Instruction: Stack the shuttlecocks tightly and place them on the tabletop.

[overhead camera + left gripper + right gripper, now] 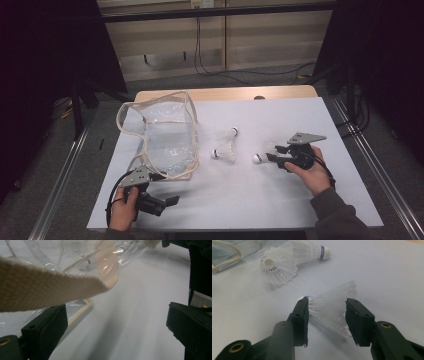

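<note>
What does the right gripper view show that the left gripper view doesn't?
Right gripper view: three shuttlecocks, one shuttlecock lying between its jaws, two shuttlecocks farther off near the bag's corner. Left gripper view: a woven beige strap close to the camera, its jaws standing wide apart with nothing between them. Shared: the clear plastic bag and the white table cover.

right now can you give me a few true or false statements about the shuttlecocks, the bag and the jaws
1. Three shuttlecocks lie on the white table. True.
2. The right gripper has a shuttlecock between its jaws. True; whether both press on it is unclear.
3. The clear bag lies at the table's right. False: it lies at the left, near the left gripper.
4. The other two shuttlecocks are inside the bag. False: they lie on the table beside it.
5. The left gripper's jaws clamp the bag's strap. False: they stand wide apart.
</note>
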`<state>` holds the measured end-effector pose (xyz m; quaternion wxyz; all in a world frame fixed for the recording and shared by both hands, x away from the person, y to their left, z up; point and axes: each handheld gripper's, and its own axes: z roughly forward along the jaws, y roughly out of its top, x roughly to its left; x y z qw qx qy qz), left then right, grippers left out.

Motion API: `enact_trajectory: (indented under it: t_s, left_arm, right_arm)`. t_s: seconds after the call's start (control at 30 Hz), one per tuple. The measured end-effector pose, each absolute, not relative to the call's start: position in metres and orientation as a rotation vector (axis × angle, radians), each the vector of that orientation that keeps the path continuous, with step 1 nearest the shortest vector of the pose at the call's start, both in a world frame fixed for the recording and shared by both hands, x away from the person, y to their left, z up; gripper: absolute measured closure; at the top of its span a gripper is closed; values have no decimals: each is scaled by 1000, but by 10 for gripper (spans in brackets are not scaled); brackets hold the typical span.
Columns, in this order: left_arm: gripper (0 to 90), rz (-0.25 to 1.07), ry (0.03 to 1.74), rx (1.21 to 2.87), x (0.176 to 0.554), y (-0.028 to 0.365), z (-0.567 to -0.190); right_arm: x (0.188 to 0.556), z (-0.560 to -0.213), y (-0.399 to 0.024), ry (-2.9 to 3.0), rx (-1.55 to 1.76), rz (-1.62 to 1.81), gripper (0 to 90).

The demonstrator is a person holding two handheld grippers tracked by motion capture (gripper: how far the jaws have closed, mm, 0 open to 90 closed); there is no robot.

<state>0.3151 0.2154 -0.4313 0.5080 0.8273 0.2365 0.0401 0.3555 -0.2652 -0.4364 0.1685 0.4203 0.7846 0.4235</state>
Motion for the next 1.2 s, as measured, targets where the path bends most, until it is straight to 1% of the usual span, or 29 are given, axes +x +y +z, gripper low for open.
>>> enact_trajectory:
  t_s: [0.13, 0.17, 0.2, 0.27, 0.33, 0.73, 0.97, 1.2]
  left_arm:
    - [37, 95, 572, 1992, 315, 215, -431]
    - [37, 91, 570, 1996, 315, 216, -431]
    - [37, 93, 571, 1993, 315, 215, -431]
    - [36, 95, 569, 1990, 315, 215, -431]
    - [37, 95, 567, 1990, 315, 215, -431]
    - [37, 96, 567, 1993, 315, 215, -431]
    - [37, 95, 568, 1991, 315, 215, -431]
    - [37, 96, 567, 1992, 315, 215, -431]
  right_arm:
    - [355, -437, -263, 2242, 1183, 1196, 548]
    - [355, -437, -263, 2245, 1182, 1194, 561]
    - [355, -437, -263, 2247, 1181, 1191, 576]
    - [355, -438, -264, 2259, 1186, 1200, 646]
    - [355, -439, -264, 2274, 1198, 1209, 688]
    - [352, -444, -266, 2344, 1165, 1239, 846]
    - [351, -444, -265, 2365, 1147, 1251, 899]
    - [351, -442, -265, 2369, 1131, 1255, 900]
